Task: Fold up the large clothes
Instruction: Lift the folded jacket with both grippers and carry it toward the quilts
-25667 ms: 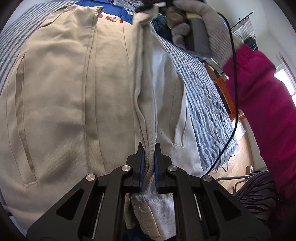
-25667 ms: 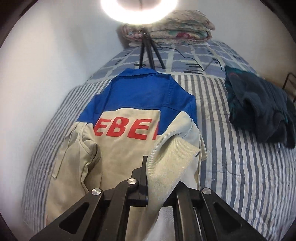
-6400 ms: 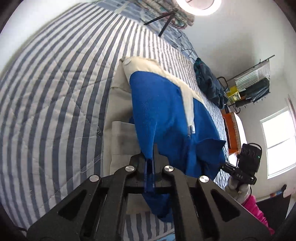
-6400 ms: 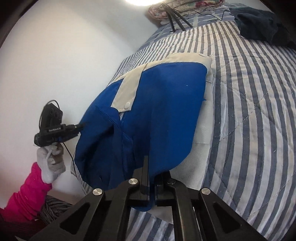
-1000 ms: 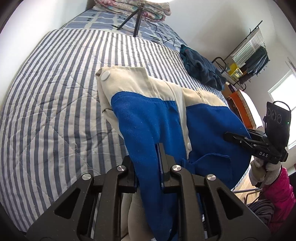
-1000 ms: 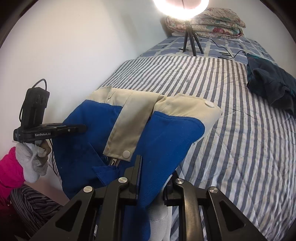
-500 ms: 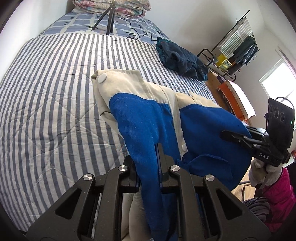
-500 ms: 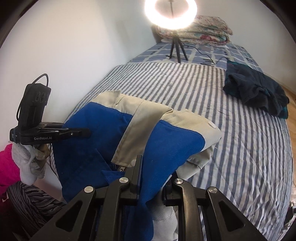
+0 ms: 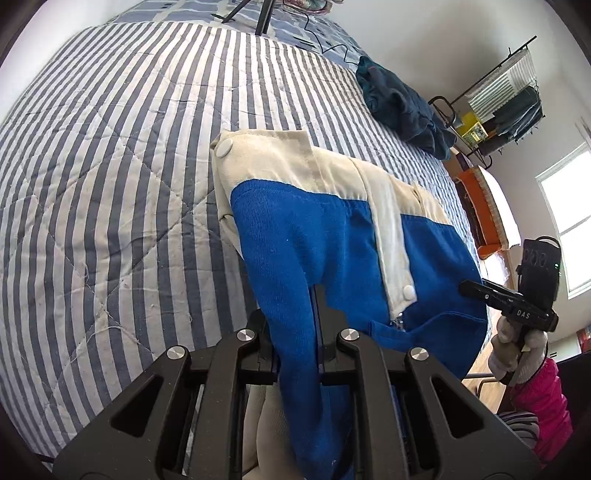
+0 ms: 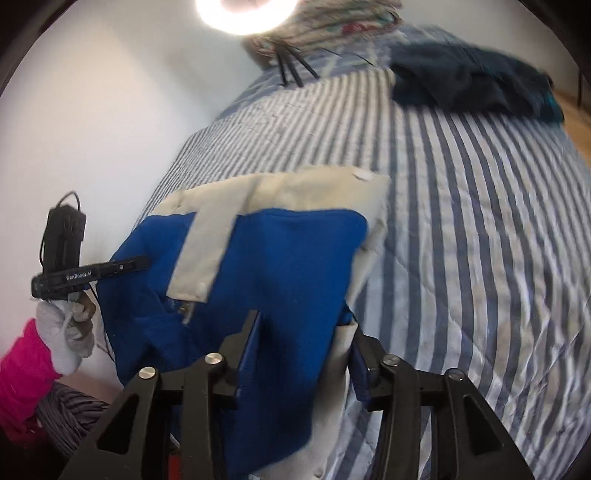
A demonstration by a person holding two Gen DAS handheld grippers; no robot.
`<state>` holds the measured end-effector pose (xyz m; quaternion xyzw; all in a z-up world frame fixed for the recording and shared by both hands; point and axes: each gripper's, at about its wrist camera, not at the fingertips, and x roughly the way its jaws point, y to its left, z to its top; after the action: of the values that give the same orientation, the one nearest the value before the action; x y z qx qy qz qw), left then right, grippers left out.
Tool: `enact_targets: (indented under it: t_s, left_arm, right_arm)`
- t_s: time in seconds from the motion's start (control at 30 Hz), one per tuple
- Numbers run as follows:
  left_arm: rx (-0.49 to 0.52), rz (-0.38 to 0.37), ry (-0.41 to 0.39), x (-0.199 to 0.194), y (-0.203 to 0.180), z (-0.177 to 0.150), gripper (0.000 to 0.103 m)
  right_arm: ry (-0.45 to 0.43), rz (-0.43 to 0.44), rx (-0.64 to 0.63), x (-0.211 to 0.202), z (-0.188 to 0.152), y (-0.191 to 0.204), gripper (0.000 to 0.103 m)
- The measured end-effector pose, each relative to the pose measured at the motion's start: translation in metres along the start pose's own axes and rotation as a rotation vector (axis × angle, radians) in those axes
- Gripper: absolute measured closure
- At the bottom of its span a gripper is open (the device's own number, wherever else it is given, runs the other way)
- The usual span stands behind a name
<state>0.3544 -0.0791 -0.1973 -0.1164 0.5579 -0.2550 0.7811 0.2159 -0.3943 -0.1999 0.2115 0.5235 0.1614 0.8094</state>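
Note:
The blue and beige jacket (image 9: pixel 332 236) is folded into a thick bundle and held above the near edge of the striped bed (image 9: pixel 110 166). My left gripper (image 9: pixel 295 317) is shut on a blue fold of it. In the right wrist view the jacket (image 10: pixel 280 266) fills the middle, and my right gripper (image 10: pixel 303 332) has its jaws spread wide with the blue and beige cloth lying between them. Each gripper shows in the other's view: the right one (image 9: pixel 506 302) beyond the jacket, the left one (image 10: pixel 92 275) at its left side.
A dark blue garment (image 9: pixel 402 99) lies bunched at the bed's far right. A ring light on a tripod (image 10: pixel 243 14) and folded quilts stand at the head. A wall (image 10: pixel 92 110) runs along the left. A clothes rack (image 9: pixel 509 96) and an orange box stand right of the bed.
The right gripper's jaws have spread from closed on the jacket to wide apart. The bundle has dropped lower toward the bed. The left gripper keeps its grip.

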Motion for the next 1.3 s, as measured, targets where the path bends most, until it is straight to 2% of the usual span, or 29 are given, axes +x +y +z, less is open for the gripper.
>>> enact_targets:
  t_s: [0.03,0.1,0.23,0.37,0.43,0.53,0.7,1.03,1.17,1.3]
  left_arm:
    - [0.007,0.006,0.001,0.001,0.0,-0.001,0.092]
    - [0.009,0.01,0.006,0.005,0.001,-0.002,0.092]
    - [-0.012,0.004,0.02,0.014,0.006,-0.003,0.091]
    - [-0.02,0.007,0.031,0.02,0.013,-0.005,0.091]
    - [-0.02,0.008,0.035,0.023,0.015,-0.004,0.091]
    - [-0.016,0.017,0.034,0.024,0.014,-0.004,0.091]
    - [0.023,0.049,0.009,0.016,-0.001,-0.004,0.091]
    - [0.117,0.067,-0.051,-0.015,-0.042,-0.011,0.092]
    - [0.152,0.058,-0.066,-0.02,-0.061,-0.009,0.092]
    - [0.157,0.025,-0.091,-0.022,-0.081,-0.001,0.092]
  right_arm:
    - [-0.003,0.033,0.034,0.002,-0.003,-0.012,0.041]
    - [0.0,0.126,0.092,0.007,-0.008,-0.032,0.033]
    - [0.005,0.324,0.168,0.026,-0.017,-0.054,0.034]
    - [0.014,0.377,0.131,0.043,-0.015,-0.046,0.039]
    - [0.033,0.399,0.137,0.053,-0.011,-0.042,0.049]
    - [0.036,0.368,0.11,0.058,-0.009,-0.03,0.067]
    - [-0.001,0.248,0.043,0.038,-0.01,0.004,0.077]
    - [-0.01,0.017,-0.132,0.004,0.014,0.09,0.082]
    - [-0.022,-0.04,-0.158,-0.015,0.024,0.095,0.082]
    - [-0.052,-0.078,-0.174,-0.039,0.03,0.083,0.082]
